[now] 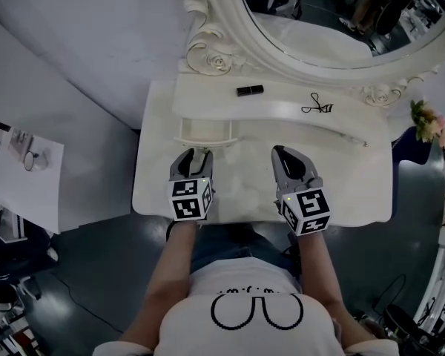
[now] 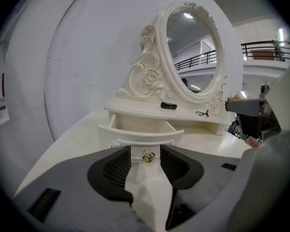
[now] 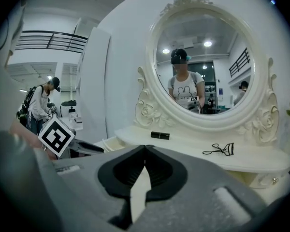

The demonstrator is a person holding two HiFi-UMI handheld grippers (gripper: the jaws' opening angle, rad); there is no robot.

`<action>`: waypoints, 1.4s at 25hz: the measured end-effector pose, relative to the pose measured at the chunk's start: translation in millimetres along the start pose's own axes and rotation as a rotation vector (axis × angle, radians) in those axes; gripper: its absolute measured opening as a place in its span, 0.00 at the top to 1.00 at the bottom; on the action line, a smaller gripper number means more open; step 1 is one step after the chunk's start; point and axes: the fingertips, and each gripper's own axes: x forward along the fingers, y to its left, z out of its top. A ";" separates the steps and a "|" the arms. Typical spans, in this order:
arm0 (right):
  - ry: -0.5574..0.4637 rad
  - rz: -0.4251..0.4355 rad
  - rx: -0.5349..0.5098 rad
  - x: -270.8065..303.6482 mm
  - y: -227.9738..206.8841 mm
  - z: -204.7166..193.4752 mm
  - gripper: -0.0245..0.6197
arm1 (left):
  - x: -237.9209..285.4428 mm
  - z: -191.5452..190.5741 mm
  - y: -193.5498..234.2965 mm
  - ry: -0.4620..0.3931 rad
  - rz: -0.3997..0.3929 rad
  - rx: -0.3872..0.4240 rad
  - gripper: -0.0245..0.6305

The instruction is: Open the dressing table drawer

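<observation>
The white dressing table (image 1: 282, 112) stands on a white tabletop, and its left drawer (image 1: 204, 133) is pulled out. In the left gripper view the drawer (image 2: 141, 132) shows its hollow inside and a small gold knob (image 2: 148, 155) on its front. My left gripper (image 2: 145, 148) is open; the knob sits between the jaws with a gap on each side. In the head view the left gripper (image 1: 195, 154) reaches the drawer front. To its right my right gripper (image 1: 278, 152) hovers over the tabletop, shut and empty, its jaws meeting at the tip (image 3: 145, 147).
A black tube (image 1: 250, 90) and an eyelash curler (image 1: 317, 107) lie on the dressing table's shelf below the oval mirror (image 1: 334, 21). Pink flowers (image 1: 428, 121) stand at the right edge. Papers (image 1: 26, 162) lie on a surface at the left. The white tabletop (image 1: 156, 191) ends near my body.
</observation>
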 end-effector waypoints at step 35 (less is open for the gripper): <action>-0.370 -0.156 -0.135 -59.4 18.0 186.6 0.96 | -161.5 257.0 16.4 -0.586 -0.058 0.333 0.96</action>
